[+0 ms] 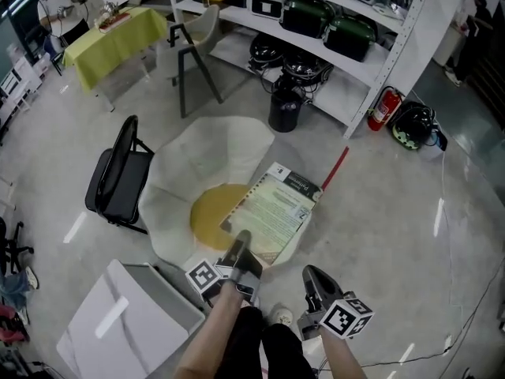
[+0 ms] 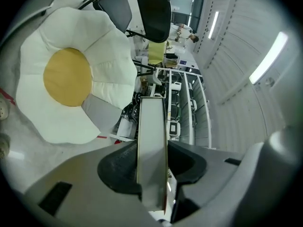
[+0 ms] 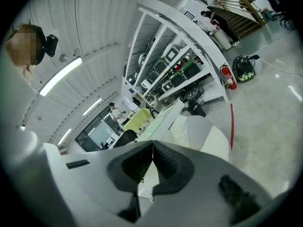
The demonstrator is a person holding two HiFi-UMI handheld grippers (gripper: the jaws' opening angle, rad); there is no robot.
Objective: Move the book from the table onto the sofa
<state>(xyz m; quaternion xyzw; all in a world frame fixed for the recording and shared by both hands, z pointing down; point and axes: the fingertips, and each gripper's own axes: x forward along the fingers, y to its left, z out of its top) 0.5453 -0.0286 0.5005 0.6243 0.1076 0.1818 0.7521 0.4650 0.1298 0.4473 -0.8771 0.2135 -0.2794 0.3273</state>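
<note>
The book (image 1: 276, 208), thick with a pale green printed cover, hangs tilted over the fried-egg floor sofa (image 1: 205, 164), a white cushion with a yellow middle. My left gripper (image 1: 239, 243) is shut on the book's near corner. In the left gripper view the book's page edge (image 2: 151, 141) stands upright between the jaws of the left gripper (image 2: 151, 167), with the sofa (image 2: 66, 74) to the left. My right gripper (image 1: 313, 276) is shut and empty, just right of the book and apart from it. Past the closed right gripper (image 3: 151, 157) I see the book (image 3: 163, 119) and the sofa (image 3: 208, 131).
A black chair (image 1: 118, 180) stands left of the sofa. A grey table (image 1: 118, 322) is at the lower left. Beyond the sofa are a black bin (image 1: 284, 110), white shelving (image 1: 339, 22), a fire extinguisher (image 1: 383, 109) and a red floor line (image 1: 334, 168).
</note>
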